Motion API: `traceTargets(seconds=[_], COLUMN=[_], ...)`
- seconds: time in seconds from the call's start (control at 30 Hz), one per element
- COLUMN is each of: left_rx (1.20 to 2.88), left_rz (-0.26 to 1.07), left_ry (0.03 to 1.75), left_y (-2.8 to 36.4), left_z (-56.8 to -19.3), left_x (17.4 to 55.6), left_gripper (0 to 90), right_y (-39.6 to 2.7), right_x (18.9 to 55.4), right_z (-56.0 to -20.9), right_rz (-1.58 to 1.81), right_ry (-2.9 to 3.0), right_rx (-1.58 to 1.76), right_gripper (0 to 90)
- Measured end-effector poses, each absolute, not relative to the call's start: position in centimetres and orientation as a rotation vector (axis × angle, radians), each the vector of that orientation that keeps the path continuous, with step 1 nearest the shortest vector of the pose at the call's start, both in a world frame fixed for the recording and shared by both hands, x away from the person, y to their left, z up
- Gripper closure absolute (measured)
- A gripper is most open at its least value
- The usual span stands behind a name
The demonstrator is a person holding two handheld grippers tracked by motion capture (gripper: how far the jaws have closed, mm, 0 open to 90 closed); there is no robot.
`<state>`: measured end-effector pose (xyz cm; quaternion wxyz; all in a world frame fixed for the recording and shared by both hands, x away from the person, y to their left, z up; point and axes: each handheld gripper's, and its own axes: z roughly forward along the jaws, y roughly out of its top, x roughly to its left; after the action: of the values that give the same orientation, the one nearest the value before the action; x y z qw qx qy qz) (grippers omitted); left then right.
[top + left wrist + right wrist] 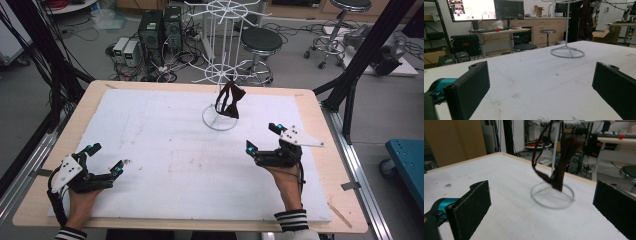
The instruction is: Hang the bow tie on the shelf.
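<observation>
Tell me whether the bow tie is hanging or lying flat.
Hanging: the bow tie dangles from the white rack, above its ring base.

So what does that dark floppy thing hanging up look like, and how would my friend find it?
Look at the far middle of the white foam sheet, where a tall white wire rack stands on a ring base. From one of its arms hangs a dark brown bow tie with a looped strap, the one soft dark thing on the rack.

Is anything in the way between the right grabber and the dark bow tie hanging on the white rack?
Nothing visible is. Only bare white table cover lies between the open right gripper and the bow tie. The tie hangs on the wire rack, beside its pole.
</observation>
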<state>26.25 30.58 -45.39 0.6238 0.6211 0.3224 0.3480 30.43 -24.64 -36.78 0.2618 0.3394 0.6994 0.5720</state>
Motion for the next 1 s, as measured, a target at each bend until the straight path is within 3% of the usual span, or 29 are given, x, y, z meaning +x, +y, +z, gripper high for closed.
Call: traceTargets(seconds=[0.67,1.0], left_rx=[1.42,1.423], left_rz=[0.796,0.797], left_ry=[0.743,0.742], left_y=[30.6,30.6], left_z=[-45.4,-45.4], left_x=[26.3,26.2], left_gripper=[1.7,1.7], right_y=[-27.2,-27.1], right_x=[25.4,25.3], right_z=[-44.3,-45.2], right_rz=[1.647,1.628], right_ry=[1.711,1.692], right_rx=[0.879,0.861], right_gripper=[0.7,0.7])
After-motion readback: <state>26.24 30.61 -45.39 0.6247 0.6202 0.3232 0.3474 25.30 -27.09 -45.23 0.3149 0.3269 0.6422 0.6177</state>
